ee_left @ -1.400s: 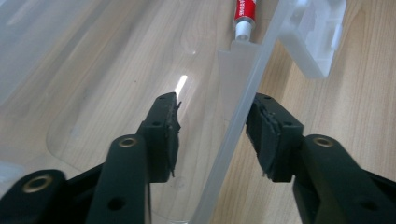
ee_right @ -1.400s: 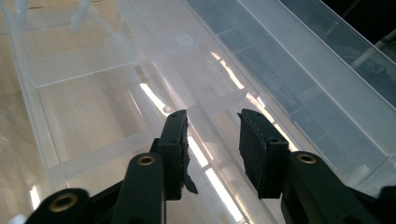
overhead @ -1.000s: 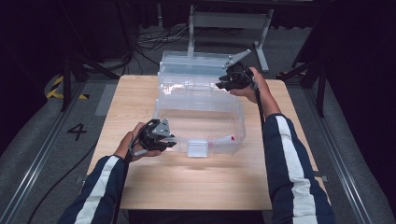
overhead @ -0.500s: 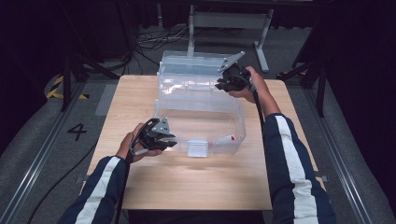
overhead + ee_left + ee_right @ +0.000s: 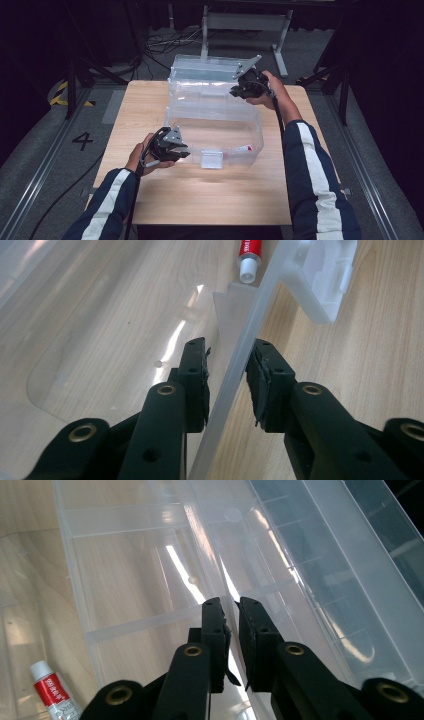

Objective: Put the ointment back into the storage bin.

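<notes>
The clear plastic box [image 5: 215, 125] sits open in the middle of the counter [image 5: 130, 115], its lid [image 5: 210, 70] tipped back at the far side. At the near left, the left tongs [image 5: 179, 152] straddle the box's front wall, pads just off the plastic, so they are open. A small red tube [image 5: 248, 256] lies inside by the front latch [image 5: 212, 159]. At the far right, the right tongs [image 5: 239, 91], whose jaws have just been closing, pinch the lid's edge. Closing the lid looks not yet begun.
</notes>
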`<state>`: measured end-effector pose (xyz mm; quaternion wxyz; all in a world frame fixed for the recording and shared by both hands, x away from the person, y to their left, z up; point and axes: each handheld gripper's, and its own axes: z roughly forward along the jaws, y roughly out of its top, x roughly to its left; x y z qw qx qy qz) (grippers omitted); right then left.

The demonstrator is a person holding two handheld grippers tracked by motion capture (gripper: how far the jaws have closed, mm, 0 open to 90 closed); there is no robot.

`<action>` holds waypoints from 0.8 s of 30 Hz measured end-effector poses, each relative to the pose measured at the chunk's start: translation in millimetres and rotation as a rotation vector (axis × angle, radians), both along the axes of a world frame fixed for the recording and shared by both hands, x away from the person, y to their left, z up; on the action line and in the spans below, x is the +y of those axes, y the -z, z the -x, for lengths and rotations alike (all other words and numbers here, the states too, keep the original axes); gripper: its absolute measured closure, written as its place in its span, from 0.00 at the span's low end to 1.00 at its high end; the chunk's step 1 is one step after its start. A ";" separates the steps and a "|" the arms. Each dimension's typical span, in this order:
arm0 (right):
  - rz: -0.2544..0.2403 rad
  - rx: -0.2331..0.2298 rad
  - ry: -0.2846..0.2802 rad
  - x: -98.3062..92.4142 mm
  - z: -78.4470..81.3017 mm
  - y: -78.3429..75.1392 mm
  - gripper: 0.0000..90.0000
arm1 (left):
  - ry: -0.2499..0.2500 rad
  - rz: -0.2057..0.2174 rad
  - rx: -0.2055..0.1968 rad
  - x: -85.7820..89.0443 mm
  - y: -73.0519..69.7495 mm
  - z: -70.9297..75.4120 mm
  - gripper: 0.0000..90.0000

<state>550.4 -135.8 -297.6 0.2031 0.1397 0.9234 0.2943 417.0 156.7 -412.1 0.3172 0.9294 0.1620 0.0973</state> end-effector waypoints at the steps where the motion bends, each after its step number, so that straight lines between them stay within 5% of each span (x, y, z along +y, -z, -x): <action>1: -0.002 0.002 -0.006 0.2 1.0 -0.6 0.92 | -0.003 0.000 0.000 -0.1 0.0 0.2 0.78; 24: -0.006 -0.016 -0.058 -0.3 27.3 -5.8 0.93 | -0.016 0.007 -0.018 -1.1 1.3 2.2 0.76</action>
